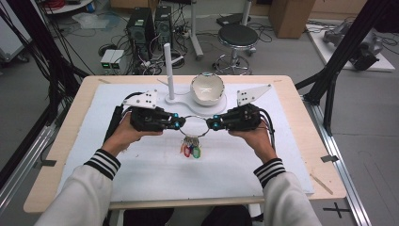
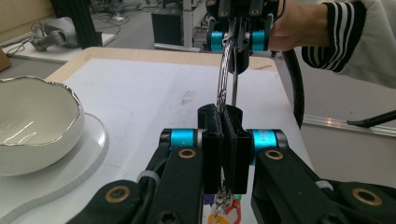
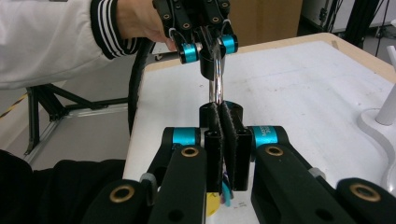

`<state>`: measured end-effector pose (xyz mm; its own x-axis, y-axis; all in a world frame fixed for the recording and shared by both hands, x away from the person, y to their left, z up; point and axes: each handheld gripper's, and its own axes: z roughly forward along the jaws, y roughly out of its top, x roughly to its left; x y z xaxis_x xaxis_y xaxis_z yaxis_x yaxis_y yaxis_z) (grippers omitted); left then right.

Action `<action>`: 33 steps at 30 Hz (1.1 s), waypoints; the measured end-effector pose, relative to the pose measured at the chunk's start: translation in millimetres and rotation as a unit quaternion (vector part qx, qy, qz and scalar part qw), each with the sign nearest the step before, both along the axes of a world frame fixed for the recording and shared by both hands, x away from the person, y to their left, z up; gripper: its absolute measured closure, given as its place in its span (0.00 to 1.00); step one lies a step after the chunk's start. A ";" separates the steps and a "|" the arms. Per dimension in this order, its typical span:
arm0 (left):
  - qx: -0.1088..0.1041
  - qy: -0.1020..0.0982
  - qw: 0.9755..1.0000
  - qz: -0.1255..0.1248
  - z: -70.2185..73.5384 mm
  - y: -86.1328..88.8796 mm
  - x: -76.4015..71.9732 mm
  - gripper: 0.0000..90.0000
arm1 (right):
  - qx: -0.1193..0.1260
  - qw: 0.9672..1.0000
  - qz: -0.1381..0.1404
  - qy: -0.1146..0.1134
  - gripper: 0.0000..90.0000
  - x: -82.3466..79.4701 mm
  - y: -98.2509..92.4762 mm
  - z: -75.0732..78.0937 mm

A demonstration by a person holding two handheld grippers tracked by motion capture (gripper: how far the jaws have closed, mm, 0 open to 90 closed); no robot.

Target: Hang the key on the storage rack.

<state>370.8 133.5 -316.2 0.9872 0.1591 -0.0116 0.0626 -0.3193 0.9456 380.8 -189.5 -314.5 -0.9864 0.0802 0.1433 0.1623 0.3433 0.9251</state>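
item: large silver metal key ring [image 1: 194,125] carrying a bunch of small coloured tags and keys [image 1: 190,148]. location: held in the air just above the white mat [image 1: 141,169] on the wooden bench [image 1: 61,155], in front of the stand, between the two grippers.

left hand-held gripper [image 1: 179,123]: jaws closed on the left side of the ring; in the left gripper view the wire [image 2: 223,79] runs out from between its pads to the other gripper.

right hand-held gripper [image 1: 211,124]: jaws closed on the right side of the ring; the right gripper view shows the same clamp on the wire [image 3: 215,84].

nearby: white stand with an upright white peg [image 1: 169,70] and a white ceramic bowl with a wavy rim [image 1: 206,88], both just behind the ring.

progress, as judged: ring picked up and steadied in both grippers, tags hanging free below. not yet done: carrying it to the peg or the bowl and letting go; which of the two is meant cannot be told.
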 end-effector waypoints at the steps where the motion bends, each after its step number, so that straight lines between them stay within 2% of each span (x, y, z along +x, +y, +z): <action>1: -0.001 0.000 1.000 0.000 0.2 0.3 0.0 0.97 | 0.001 1.000 -0.003 -0.006 0.98 0.5 0.4 0.0; 8: -0.002 -0.007 1.000 0.007 2.1 2.7 -0.5 0.97 | 0.006 1.000 -0.008 0.000 0.96 0.3 1.8 -0.5; 9: 0.001 -0.009 1.000 0.008 2.6 2.9 -0.7 0.97 | 0.014 1.000 -0.013 -0.002 0.89 1.1 2.3 -1.1; 10: 0.003 -0.008 1.000 0.012 2.6 2.8 -1.2 0.97 | 0.016 1.000 -0.021 0.004 0.73 1.5 1.7 -0.9; 12: 0.005 -0.009 1.000 0.017 3.2 4.6 -0.6 0.97 | 0.025 0.998 -0.054 0.012 0.48 4.0 0.3 -1.6; 13: 0.002 -0.008 1.000 0.020 3.6 5.9 -0.3 0.97 | 0.021 0.997 -0.068 0.015 0.37 4.8 -0.8 -2.2; 15: 0.001 -0.009 1.000 0.028 5.3 9.4 1.2 0.97 | 0.002 0.994 -0.110 0.014 0.12 4.9 -0.9 -3.9; 17: -0.002 -0.009 0.999 0.038 7.7 13.3 3.0 0.97 | -0.007 0.989 -0.147 -0.004 0.10 2.5 -4.6 -6.5; 18: -0.004 -0.009 0.999 0.045 9.1 15.4 3.7 0.97 | -0.002 0.986 -0.165 -0.017 0.03 1.2 -7.3 -8.4; 19: -0.005 -0.009 0.999 0.051 10.5 17.7 4.7 0.97 | -0.001 0.983 -0.183 -0.020 0.01 -0.3 -10.7 -10.6; 22: -0.002 -0.010 0.998 0.066 15.4 25.0 8.7 0.97 | -0.003 0.977 -0.212 -0.028 0.01 -4.4 -22.6 -17.1; 24: -0.001 -0.012 0.997 0.076 19.3 30.0 11.5 0.97 | 0.003 0.973 -0.229 -0.036 0.01 -7.1 -30.9 -22.0; 26: -0.002 -0.014 0.996 0.086 22.9 33.9 14.0 0.97 | 0.001 0.970 -0.241 -0.031 0.01 -10.2 -38.1 -26.0; 30: -0.001 -0.013 0.994 0.110 28.6 43.1 21.6 0.97 | 0.010 0.965 -0.259 -0.045 0.01 -16.5 -49.1 -34.9; 33: -0.002 -0.015 0.992 0.127 32.5 48.2 27.1 0.97 | 0.009 0.961 -0.272 -0.045 0.01 -22.1 -55.3 -41.5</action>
